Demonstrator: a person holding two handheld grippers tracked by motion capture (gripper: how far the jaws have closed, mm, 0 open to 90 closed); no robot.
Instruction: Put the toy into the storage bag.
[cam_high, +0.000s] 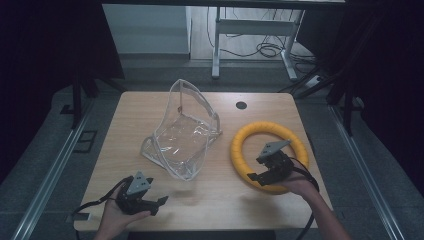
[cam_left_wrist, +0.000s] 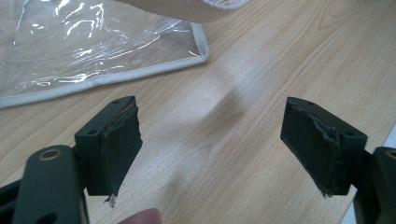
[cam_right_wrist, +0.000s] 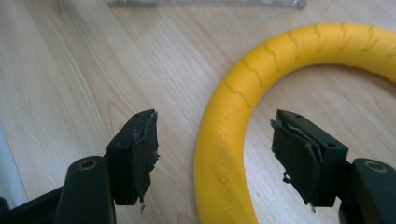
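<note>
While the right gripper (cam_high: 261, 169) sits over the near left part of the yellow ring (cam_high: 270, 156) on the right of the table (cam_high: 220, 195), its open jaws stand around the ring without pressing. Left gripper (cam_high: 159, 203) is open, holding nothing, near the clear bag (cam_high: 182, 132)

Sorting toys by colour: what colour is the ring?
Yellow. The ring shows best in the right gripper view.

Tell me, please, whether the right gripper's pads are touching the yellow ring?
Apart. The right gripper view shows the yellow ring between the right gripper's open jaws, with bare table beside each pad.
</note>
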